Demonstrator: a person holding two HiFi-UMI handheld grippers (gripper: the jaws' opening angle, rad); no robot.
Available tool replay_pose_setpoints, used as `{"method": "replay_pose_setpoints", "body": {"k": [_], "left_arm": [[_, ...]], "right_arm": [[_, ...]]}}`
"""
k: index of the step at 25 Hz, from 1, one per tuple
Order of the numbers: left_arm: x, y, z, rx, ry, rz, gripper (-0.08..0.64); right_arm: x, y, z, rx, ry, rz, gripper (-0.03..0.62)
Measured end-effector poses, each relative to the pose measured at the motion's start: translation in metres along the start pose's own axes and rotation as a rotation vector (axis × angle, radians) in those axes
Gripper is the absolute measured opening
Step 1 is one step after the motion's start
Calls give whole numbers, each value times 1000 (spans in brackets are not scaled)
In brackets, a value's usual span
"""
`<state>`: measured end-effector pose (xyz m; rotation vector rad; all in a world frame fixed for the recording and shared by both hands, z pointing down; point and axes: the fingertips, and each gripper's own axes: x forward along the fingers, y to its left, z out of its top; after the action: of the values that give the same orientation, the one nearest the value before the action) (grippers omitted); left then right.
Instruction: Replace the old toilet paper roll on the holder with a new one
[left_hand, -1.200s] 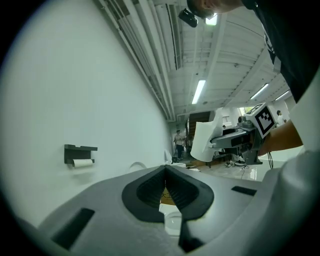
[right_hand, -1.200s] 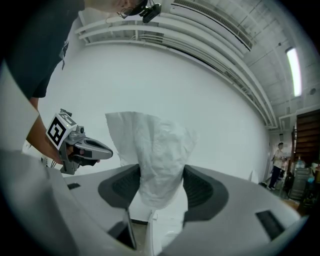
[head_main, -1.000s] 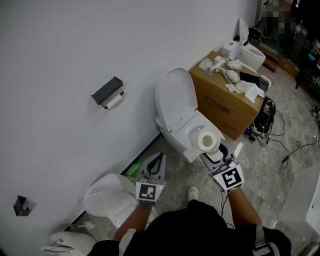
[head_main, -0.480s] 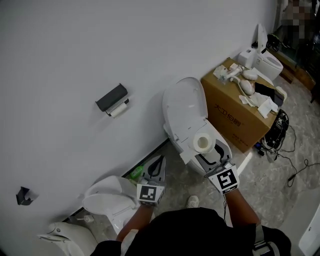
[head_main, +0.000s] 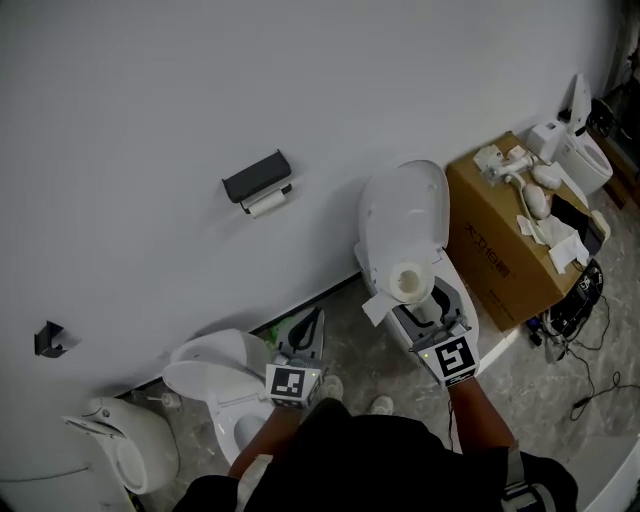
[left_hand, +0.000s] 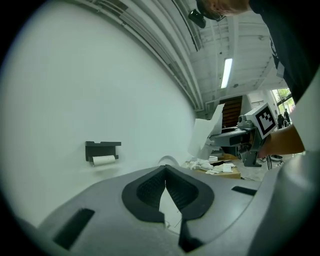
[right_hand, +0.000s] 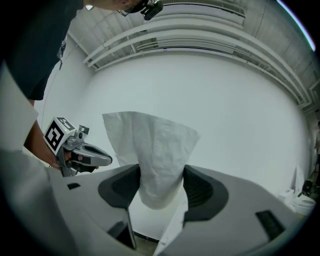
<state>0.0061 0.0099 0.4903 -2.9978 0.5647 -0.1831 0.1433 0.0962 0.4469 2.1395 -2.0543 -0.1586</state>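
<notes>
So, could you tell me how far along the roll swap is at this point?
Done: the new roll is picked up, gripped between the jaws of the right gripper. In hand: it is held well short of the holder on the wall. Left: the old roll still sits on the holder and must come off before the new one goes on; the left gripper is shut and empty.

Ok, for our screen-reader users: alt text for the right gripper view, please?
The right claw clamps a white toilet paper roll between its dark pads, a loose sheet sticking up. Behind is a white wall; the left claw shows at left.
</notes>
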Motion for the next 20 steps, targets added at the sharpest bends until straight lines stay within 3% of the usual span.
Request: {"method": "replay_pose_setpoints", "body": {"k": [6,20], "left_arm": [[8,26,-10,-20,13,22,5],[64,136,-22,-14,15,77,5]], "right_arm": [[38,2,-2,-3,-4,58,262],[173,9,19,-63,-25,165,262]]}}
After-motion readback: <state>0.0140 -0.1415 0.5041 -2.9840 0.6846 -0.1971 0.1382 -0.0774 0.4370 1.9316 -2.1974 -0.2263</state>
